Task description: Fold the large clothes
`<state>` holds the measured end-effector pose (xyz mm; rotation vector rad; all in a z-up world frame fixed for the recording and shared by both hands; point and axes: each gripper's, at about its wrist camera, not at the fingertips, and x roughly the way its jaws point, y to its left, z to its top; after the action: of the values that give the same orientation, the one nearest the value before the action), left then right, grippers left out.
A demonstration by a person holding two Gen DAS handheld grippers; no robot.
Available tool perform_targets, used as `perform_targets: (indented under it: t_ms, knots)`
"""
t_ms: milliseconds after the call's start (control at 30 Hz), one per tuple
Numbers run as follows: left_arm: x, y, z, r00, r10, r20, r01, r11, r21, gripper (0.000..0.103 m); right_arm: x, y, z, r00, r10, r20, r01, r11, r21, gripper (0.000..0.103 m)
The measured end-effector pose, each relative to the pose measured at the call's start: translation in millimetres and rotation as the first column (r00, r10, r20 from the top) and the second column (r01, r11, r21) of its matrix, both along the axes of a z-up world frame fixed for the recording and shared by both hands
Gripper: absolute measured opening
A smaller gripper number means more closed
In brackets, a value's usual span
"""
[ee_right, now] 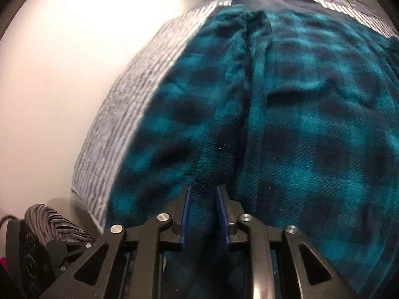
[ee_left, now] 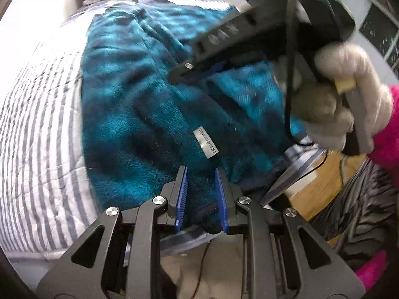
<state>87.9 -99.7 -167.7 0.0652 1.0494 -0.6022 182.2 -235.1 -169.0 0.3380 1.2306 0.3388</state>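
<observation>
A large teal-and-black plaid fleece garment (ee_left: 139,104) lies spread on a striped bed cover (ee_left: 37,134). It has a grey label (ee_left: 205,143) near its near edge. My left gripper (ee_left: 200,172) is open just above the garment's near edge, with nothing between the blue pads. The right gripper (ee_left: 179,74) reaches in from the upper right of the left wrist view, held by a gloved hand (ee_left: 346,94). In the right wrist view the right gripper (ee_right: 202,188) is open low over the garment (ee_right: 286,124), beside a long lengthwise fold.
The striped bed cover (ee_right: 139,104) ends at a pale wall (ee_right: 62,74) on the left. A wooden floor (ee_left: 321,184) and a zebra-patterned cloth (ee_left: 361,204) lie to the right of the bed. A pink sleeve (ee_left: 389,134) is at the right edge.
</observation>
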Motion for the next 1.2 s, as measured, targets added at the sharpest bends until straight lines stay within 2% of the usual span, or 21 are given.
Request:
perform_targets:
  t_ms: [167, 267, 333, 433, 500, 667, 800, 900, 1000, 1067, 1133, 1167, 1200]
  knots:
    - [-8, 26, 33, 0.991, 0.083, 0.108, -0.079, 0.996, -0.034, 0.022, -30, -22, 40, 0.989, -0.061, 0.135, 0.061, 0.998, 0.009, 0.034]
    - [-10, 37, 44, 0.985, 0.108, 0.134, -0.104, 0.994, -0.033, 0.022, -44, -35, 52, 0.988, -0.076, 0.134, 0.074, 0.997, 0.019, 0.034]
    - [-10, 42, 45, 0.987, 0.118, 0.106, -0.113, 0.992, -0.047, 0.022, -51, -39, 56, 0.99, -0.062, 0.126, 0.06, 0.998, 0.022, 0.034]
    - [-6, 41, 35, 0.995, 0.104, 0.007, -0.103, 0.991, -0.089, 0.022, -47, -38, 54, 0.995, -0.035, 0.098, 0.035, 0.999, 0.01, 0.036]
    - [-8, 29, 24, 0.994, 0.099, -0.039, -0.102, 0.99, -0.093, 0.022, -36, -39, 49, 0.997, -0.026, 0.072, 0.026, 1.0, 0.005, 0.041]
    - [0, 5, 3, 0.987, 0.101, -0.127, -0.116, 0.986, -0.123, 0.022, 7, -37, 38, 0.999, 0.012, 0.031, -0.012, 1.0, 0.021, 0.045]
    - [3, -9, -7, 0.984, 0.109, -0.138, -0.12, 0.99, -0.071, 0.022, 48, -30, 30, 0.999, 0.033, 0.029, -0.032, 0.999, -0.022, 0.048]
    - [2, -15, -13, 0.986, 0.115, -0.123, -0.121, 0.992, -0.037, 0.022, 83, -22, 15, 0.999, 0.042, -0.006, -0.042, 0.998, -0.039, 0.048]
    - [-1, -20, -13, 0.991, 0.099, -0.085, -0.101, 0.995, -0.018, 0.008, 104, -16, 1, 0.998, 0.042, -0.041, -0.045, 0.996, -0.078, 0.046]
    - [-1, -16, -11, 0.99, 0.106, -0.098, -0.111, 0.993, -0.044, 0.005, 114, -12, -10, 0.996, 0.053, -0.065, -0.06, 0.993, -0.102, 0.041]
    - [0, -8, -6, 0.985, 0.12, -0.124, -0.131, 0.987, -0.089, 0.003, 118, -9, -16, 0.995, 0.066, -0.078, -0.075, 0.99, -0.123, 0.023]
    - [0, -5, -3, 0.984, 0.125, -0.131, -0.139, 0.985, -0.106, 0.003, 119, -10, -18, 0.994, 0.07, -0.08, -0.08, 0.988, -0.132, 0.018]
    - [0, -2, 2, 0.982, 0.131, -0.134, -0.147, 0.981, -0.124, 0.003, 121, -12, -19, 0.995, 0.068, -0.079, -0.078, 0.988, -0.13, 0.009]
